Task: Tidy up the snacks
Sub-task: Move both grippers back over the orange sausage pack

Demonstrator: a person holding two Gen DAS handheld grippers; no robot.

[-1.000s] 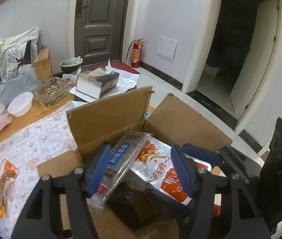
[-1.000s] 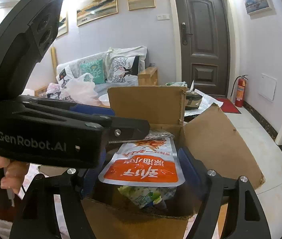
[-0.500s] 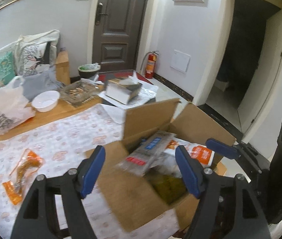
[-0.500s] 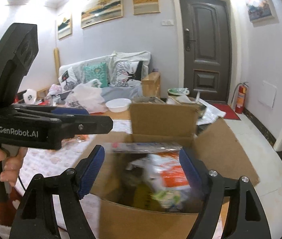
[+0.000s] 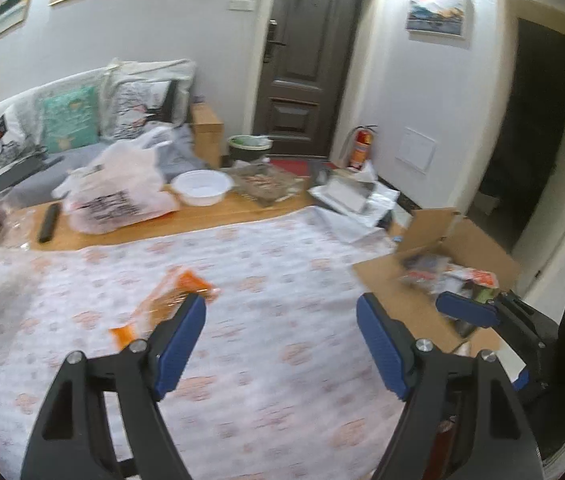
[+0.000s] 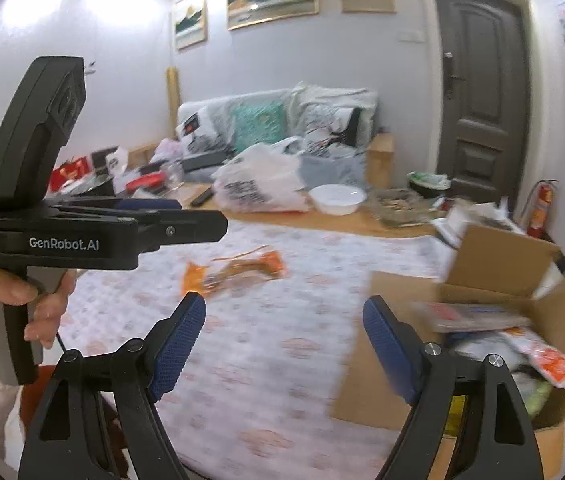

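An open cardboard box (image 5: 414,304) (image 6: 494,264) stands at the table's right edge with several snack packets inside. One orange and clear snack packet (image 5: 170,300) (image 6: 238,272) lies on the patterned tablecloth. My left gripper (image 5: 280,334) is open and empty above the cloth, with the packet just beyond its left finger. My right gripper (image 6: 284,340) is open and empty, between the packet and the box. The left gripper's body (image 6: 62,236) shows at the left of the right wrist view.
A white plastic bag (image 5: 118,196), a white bowl (image 5: 201,187), a glass tray (image 5: 268,182) and a tissue box (image 5: 348,194) sit at the table's far side. A sofa with cushions (image 6: 274,128) is behind. A remote (image 5: 49,222) lies at far left.
Both grippers have pulled back and swung left, away from the box. The packet my left gripper held now lies in the box. The orange packet on the cloth has come toward centre view.
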